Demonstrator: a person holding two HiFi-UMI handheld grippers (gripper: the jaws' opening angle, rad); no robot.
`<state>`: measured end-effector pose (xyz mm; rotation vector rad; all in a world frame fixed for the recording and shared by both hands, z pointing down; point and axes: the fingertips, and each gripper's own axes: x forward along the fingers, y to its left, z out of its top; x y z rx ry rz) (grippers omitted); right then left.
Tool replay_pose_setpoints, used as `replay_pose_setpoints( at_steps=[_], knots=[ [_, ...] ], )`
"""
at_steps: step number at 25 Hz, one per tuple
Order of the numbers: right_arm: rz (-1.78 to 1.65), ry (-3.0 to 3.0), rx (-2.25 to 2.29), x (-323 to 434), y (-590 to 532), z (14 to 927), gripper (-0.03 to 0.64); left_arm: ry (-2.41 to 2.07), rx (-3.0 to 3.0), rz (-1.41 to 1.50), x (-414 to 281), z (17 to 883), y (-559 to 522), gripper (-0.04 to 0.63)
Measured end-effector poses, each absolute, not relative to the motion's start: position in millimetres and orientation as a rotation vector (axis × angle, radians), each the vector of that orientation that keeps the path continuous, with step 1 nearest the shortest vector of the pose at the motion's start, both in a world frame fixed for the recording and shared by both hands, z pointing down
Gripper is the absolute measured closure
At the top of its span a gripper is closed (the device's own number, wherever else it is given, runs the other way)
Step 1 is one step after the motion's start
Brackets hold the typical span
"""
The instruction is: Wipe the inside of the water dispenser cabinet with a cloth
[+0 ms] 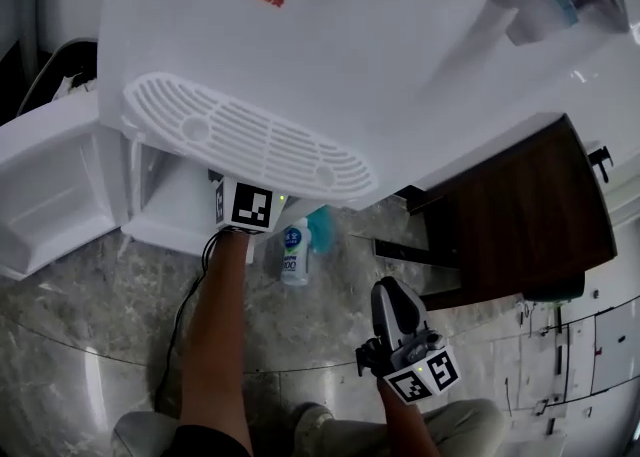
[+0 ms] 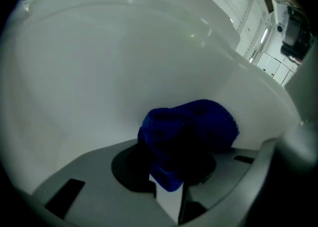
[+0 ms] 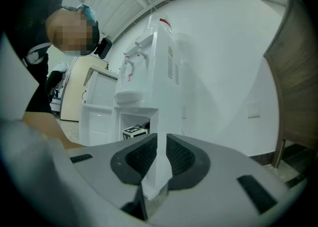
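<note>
Your L gripper (image 2: 169,195) is clamped on the blue cloth (image 2: 195,124) and reaches into the dispenser's (image 1: 340,55) open cabinet (image 1: 168,207), w/ the cloth bunched close to the white inner wall. Your R gripper (image 1: 395,297) is outside over the floor, empty, jaws nearly together w/ a slim gap. A bottle (image 1: 293,253) stands by the cabinet.
</note>
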<state>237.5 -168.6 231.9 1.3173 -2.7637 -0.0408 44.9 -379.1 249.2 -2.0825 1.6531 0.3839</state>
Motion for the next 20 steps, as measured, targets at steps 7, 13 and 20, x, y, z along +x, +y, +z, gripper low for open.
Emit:
replay_pose_setpoints(
  at_steps=[7,13,20],
  knots=[
    [0.038,-2.811,1.215,203.8,-157.4,243.5,0.566,1.579,-2.199,0.358,47.4,253.8,-398.4,0.502],
    [0.006,-2.847,1.227,190.6,-155.4,231.5,0.566,1.661,-2.098,0.585,38.3,244.7,-340.4,0.503],
    [0.049,-2.859,1.287,205.1,-161.0,228.6,0.566,1.697,-2.124,0.472,43.0,251.4,-371.5,0.503]
  ],
)
